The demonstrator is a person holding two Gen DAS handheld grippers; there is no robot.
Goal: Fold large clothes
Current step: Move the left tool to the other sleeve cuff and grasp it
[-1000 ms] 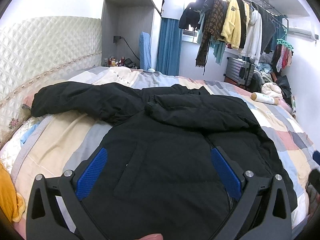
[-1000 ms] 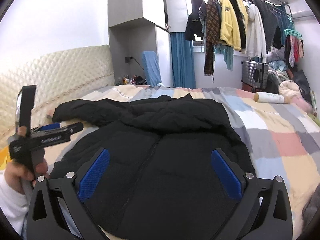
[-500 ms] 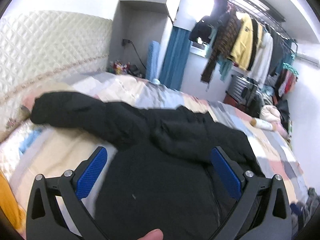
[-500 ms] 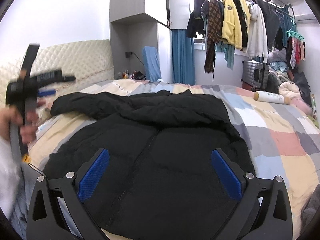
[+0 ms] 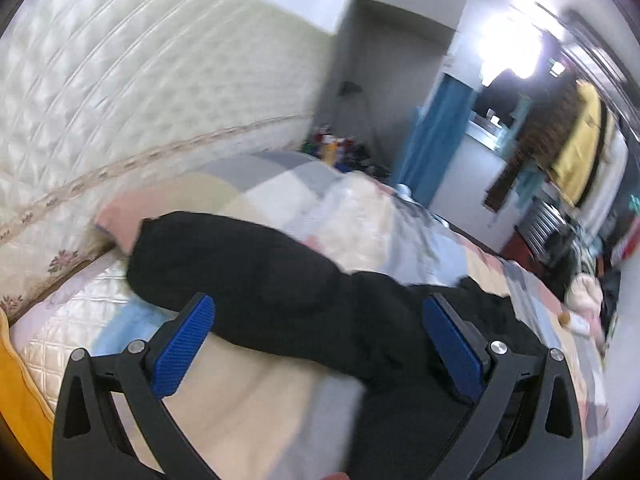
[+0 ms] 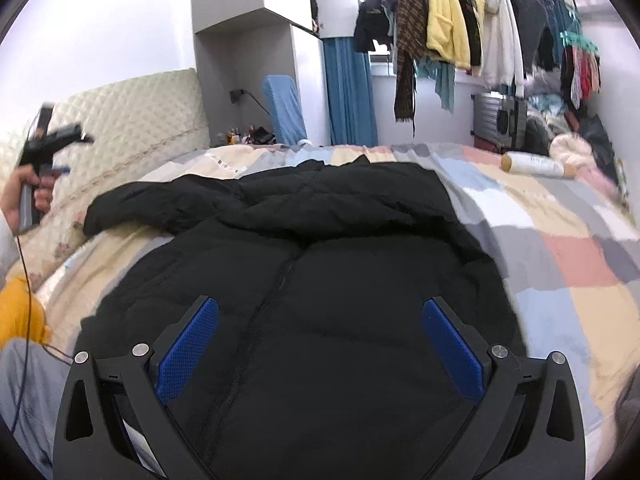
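Patchwork bed (image 6: 560,248) bears one black jacket (image 6: 320,280); both tongs (image 5: 316,344) (image 6: 320,344) gape, empty.

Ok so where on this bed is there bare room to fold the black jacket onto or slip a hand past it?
Bare quilt lies right of the jacket, short of the white bottle. A narrower strip runs under the outstretched sleeve. It is crowded by the headboard and the far clothes pile.
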